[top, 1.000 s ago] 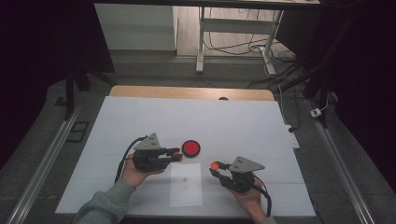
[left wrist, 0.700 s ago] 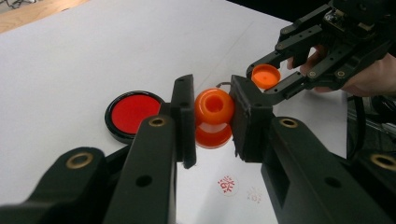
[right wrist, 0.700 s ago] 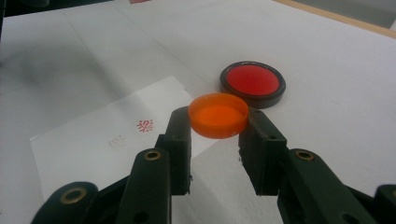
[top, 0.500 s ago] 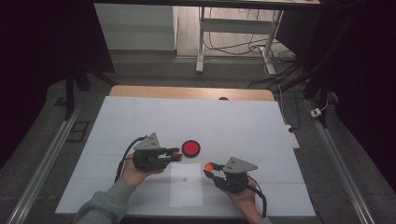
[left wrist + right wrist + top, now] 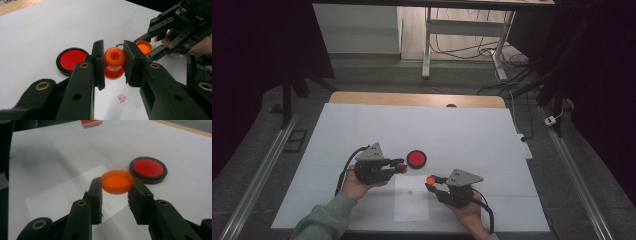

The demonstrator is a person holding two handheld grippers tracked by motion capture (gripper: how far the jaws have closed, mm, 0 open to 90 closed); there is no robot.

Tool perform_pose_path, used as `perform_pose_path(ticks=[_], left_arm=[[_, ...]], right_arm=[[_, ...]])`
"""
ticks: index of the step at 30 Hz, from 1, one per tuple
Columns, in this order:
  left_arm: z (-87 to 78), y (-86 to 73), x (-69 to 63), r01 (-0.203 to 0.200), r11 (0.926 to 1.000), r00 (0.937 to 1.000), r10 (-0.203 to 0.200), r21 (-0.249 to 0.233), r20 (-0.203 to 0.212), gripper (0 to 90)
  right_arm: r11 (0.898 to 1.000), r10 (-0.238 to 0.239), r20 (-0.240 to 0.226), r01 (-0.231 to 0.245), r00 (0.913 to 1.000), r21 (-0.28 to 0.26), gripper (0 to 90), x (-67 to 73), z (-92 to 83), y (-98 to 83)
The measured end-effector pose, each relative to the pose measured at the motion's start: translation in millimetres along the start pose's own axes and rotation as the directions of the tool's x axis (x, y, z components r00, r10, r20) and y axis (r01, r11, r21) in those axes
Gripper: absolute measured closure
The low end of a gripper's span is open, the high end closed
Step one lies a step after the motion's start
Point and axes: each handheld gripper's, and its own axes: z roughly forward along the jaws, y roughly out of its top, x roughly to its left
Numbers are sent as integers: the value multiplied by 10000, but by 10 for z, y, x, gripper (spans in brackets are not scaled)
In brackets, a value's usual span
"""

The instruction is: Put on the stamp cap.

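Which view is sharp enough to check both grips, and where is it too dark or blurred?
High view: surroundings very dark, only the white table cover is lit, and the grippers look small and soft. Left gripper view: orange stamp between the jaws is crisp, with glare on its top; near jaws blurred. Right gripper view: orange cap is sharp, red ink pad slightly softer, left edge dark.

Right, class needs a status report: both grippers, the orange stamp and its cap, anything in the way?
Left gripper shut on orange stamp. Right gripper shut on orange cap, cap off the stamp. Stamped paper sheet lies below; red ink pad sits beside, nothing between them.
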Motion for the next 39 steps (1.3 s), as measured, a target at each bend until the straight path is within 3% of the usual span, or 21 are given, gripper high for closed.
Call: perform_pose_path(ticks=[22,32,39], left_arm=[[57,17,-61,-83,10000,9998,83,10,205,718],[154,71,-194,-287,9996,9969,286,3,737,717],[216,81,-224,-336,9994,9960,328,88,829,718]], right_arm=[[9998,-195,-527,198,9984,55,639,142,205,37],[9996,-244,-510,250,9984,129,639,142,207,37],[9996,-256,-493,263,9985,129,639,143,206,38]])
